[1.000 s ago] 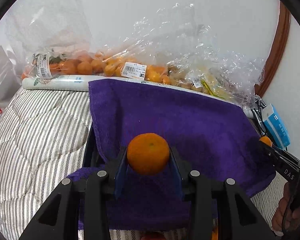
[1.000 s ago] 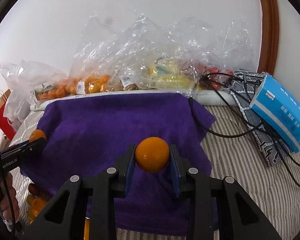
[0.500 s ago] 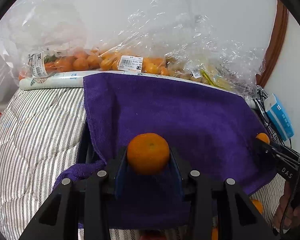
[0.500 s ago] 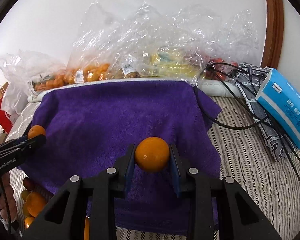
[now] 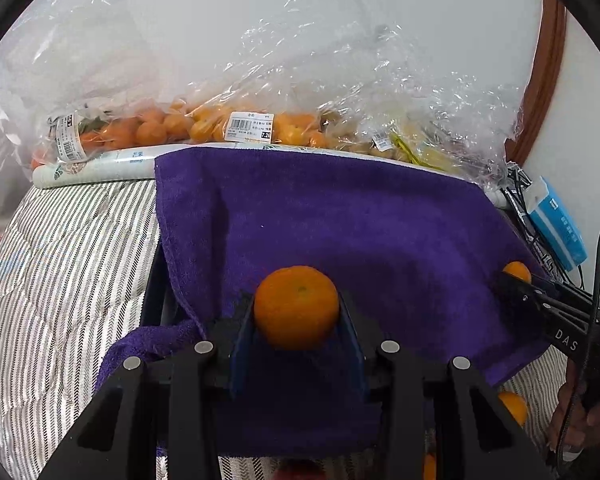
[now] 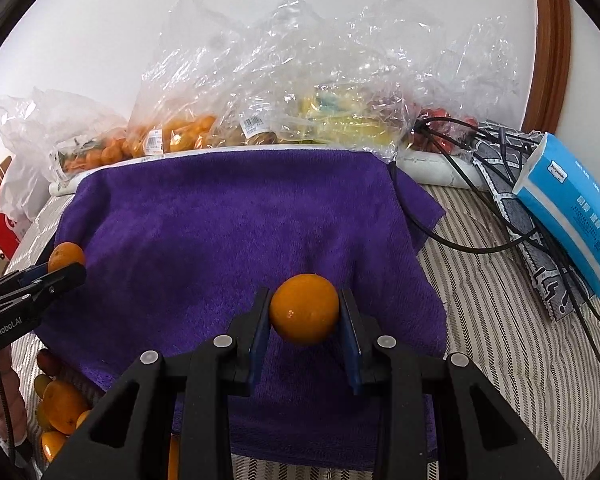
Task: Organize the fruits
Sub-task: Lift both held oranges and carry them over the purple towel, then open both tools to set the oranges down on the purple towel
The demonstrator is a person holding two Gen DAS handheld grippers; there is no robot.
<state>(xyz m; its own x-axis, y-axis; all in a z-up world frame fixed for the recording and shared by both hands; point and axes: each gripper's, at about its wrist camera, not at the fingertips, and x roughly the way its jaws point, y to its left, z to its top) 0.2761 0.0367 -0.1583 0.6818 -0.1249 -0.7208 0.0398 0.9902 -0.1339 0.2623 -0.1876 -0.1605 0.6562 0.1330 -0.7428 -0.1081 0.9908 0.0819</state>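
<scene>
A mandarin [image 5: 296, 306] sits pinched between the blue pads of the left gripper [image 5: 296, 320], held above the near part of a purple towel [image 5: 340, 220]. A second, smoother orange [image 6: 304, 308] is clamped the same way in the right gripper [image 6: 305, 322], over the same towel's near middle. Each gripper shows at the edge of the other's view, its fruit at the tip, with the person's hand [image 5: 580, 424] wrapped round the handle below.

The towel is spread over a striped quilt on a bed [image 5: 60, 280]. Loose oranges [image 6: 60, 404] lie on the quilt just beside the towel's near left corner in the right wrist view.

Along the wall behind the towel stands a row of clear plastic bags [image 5: 220, 120] with price labels; those on the left hold small oranges, and one further right holds something yellow. To the right of the towel lie black cables [image 6: 480, 240] and a blue and white tissue pack [image 6: 568, 216].
</scene>
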